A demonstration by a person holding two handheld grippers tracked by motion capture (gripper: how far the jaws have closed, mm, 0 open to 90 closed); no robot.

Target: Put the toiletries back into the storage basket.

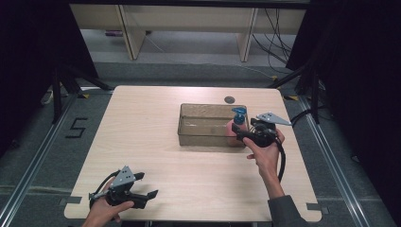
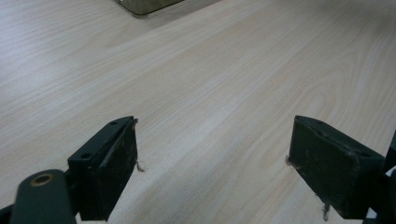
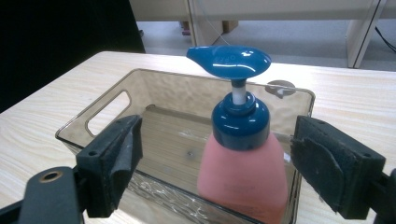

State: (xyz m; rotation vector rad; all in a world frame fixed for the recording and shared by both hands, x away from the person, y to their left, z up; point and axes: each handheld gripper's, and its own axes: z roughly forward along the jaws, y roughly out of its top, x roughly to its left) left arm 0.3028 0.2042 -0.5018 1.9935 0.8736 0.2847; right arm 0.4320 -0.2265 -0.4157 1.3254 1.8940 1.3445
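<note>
Pale wood tabletop [image 1: 156, 142], grey floor [image 1: 189, 42] at top. Both claws spread: left claw [image 1: 152, 195] lower left, right claw [image 3: 215, 163] around pink pump bottle [image 3: 243, 172] in clear bin [image 3: 93, 116].

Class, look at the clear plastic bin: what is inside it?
A pink pump bottle with a blue pump head stands inside the clear plastic bin, at one end. The bottle's base is cut off from sight.

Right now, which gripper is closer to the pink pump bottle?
Right. The right gripper has its open fingers either side of the pump bottle in the bin; the left gripper sits at the table's near edge.
</note>
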